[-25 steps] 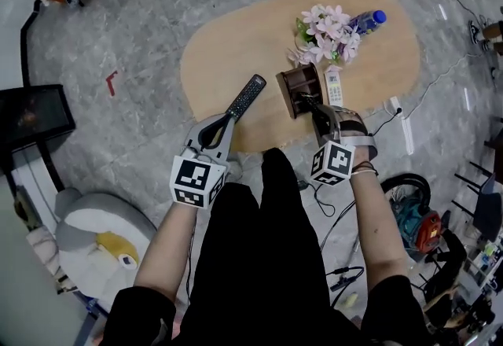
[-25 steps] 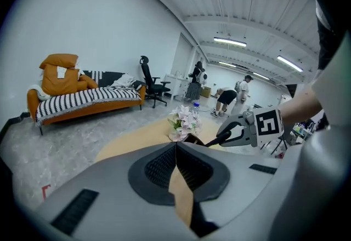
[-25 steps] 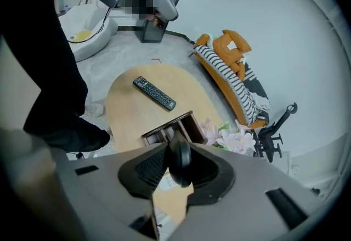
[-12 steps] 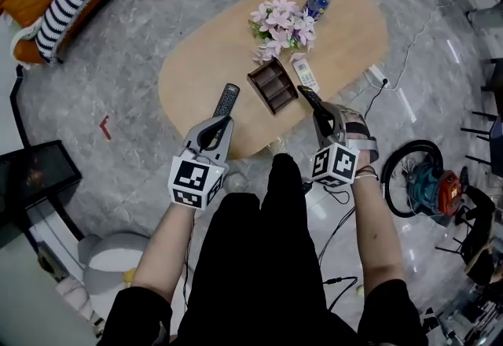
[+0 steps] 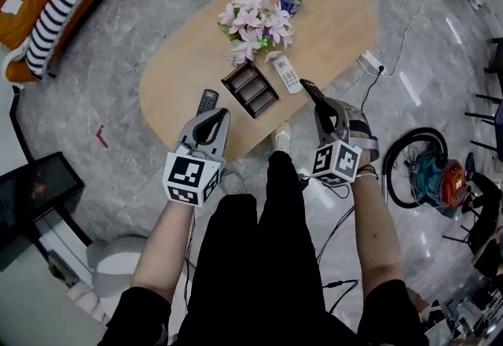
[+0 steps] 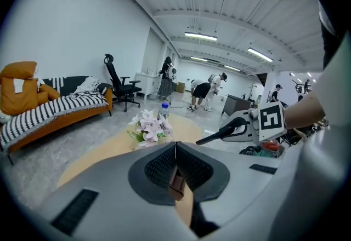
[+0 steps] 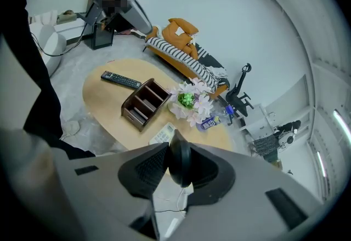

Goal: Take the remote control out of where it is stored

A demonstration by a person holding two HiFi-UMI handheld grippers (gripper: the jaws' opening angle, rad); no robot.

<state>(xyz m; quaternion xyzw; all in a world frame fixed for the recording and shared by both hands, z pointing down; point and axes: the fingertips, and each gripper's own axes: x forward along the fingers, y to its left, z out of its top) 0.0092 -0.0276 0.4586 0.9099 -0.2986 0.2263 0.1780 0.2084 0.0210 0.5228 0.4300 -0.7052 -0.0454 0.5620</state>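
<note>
Looking down, head view: oval desk point(image 5: 330, 30) of pale smooth wood on grey marbled floor point(image 5: 118, 46). Boxy dark-brown wooden organizer point(image 5: 250, 89), slotted, stands mid-desk; white remote point(image 5: 287, 74) lies flat just beside it, pink flowers point(image 5: 251, 20) behind. Right tool point(image 5: 319, 103) grips a slim black remote control point(image 5: 308, 87) at the desk's near edge, clear of the organizer. Left tool point(image 5: 211, 112) hangs over the same edge; a second black remote point(image 5: 207, 98) lies flat at its tip.
Left gripper view: ribbed black pads point(image 6: 162, 166) pressed together, nothing between.
Right gripper view: jaws narrowed onto the remote control's rounded black end; organizer below, apart.
</note>
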